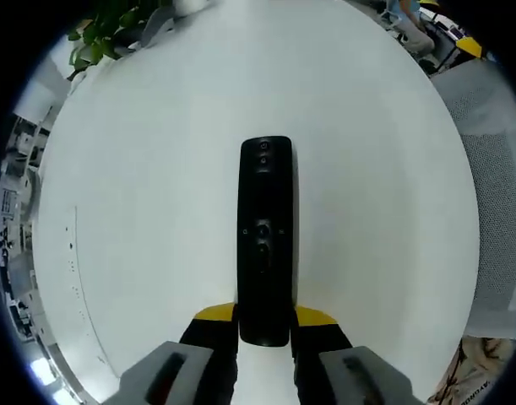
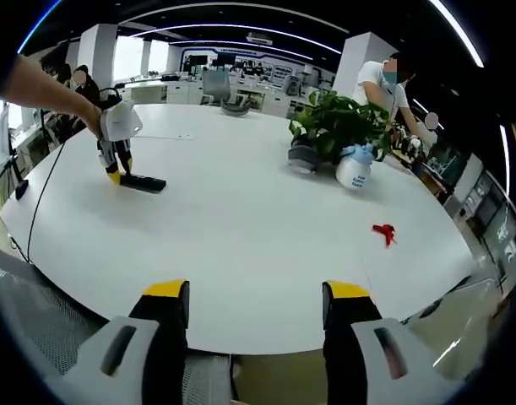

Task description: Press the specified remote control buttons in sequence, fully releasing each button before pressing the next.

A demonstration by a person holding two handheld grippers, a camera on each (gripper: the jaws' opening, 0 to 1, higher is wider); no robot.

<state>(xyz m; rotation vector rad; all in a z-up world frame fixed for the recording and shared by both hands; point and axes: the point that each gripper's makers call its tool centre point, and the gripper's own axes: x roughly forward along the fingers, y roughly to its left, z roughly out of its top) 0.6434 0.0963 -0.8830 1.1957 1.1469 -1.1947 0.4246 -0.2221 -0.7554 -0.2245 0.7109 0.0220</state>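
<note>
A black remote control [image 1: 265, 236] lies lengthwise on the white table, its near end between my left gripper's [image 1: 265, 319] yellow-tipped fingers, which are shut on it. In the right gripper view the same remote [image 2: 143, 182] lies far left on the table with the left gripper [image 2: 116, 173] on its end, held by a person's arm. My right gripper [image 2: 256, 295] hovers open near the table's front edge, nothing between its fingers, far from the remote.
The white table [image 2: 258, 228] is large and round-edged. A potted plant [image 2: 334, 126] and a white-and-blue spray bottle [image 2: 356, 169] stand at the back right. A small red object [image 2: 384, 232] lies to the right. A grey mesh chair [image 1: 494, 186] is beside the table. A person [image 2: 384, 80] stands behind.
</note>
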